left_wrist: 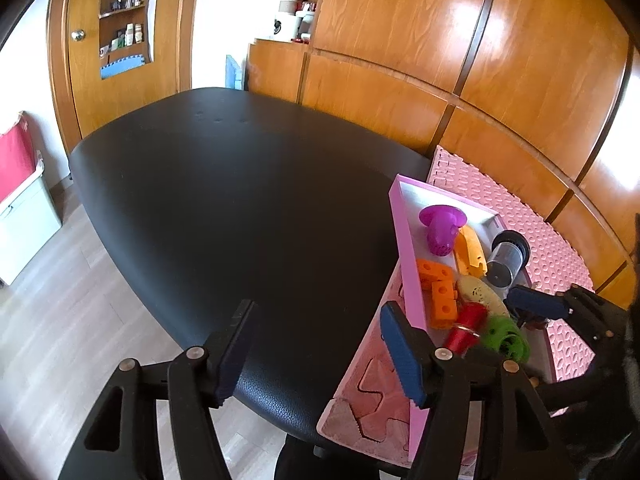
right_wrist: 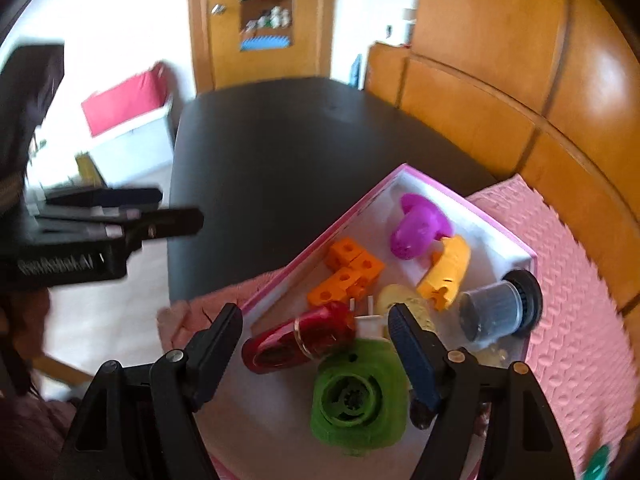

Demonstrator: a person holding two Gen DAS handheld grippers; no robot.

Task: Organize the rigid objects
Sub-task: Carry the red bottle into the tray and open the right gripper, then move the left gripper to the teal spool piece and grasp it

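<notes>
Our right gripper [right_wrist: 316,344] tilts down over the pink box [right_wrist: 320,236], jaws spread, pinching nothing, above the red piece [right_wrist: 300,340] and green piece [right_wrist: 360,396]. Our left gripper [left_wrist: 316,344], jaws spread and empty, tilts over the black table [left_wrist: 240,200] beside the box.

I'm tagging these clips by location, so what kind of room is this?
Most likely a room in a home. Wooden cabinets line the wall, shelves of small items sit behind a wooden door, and pink foam play mats lie by the black table.
</notes>
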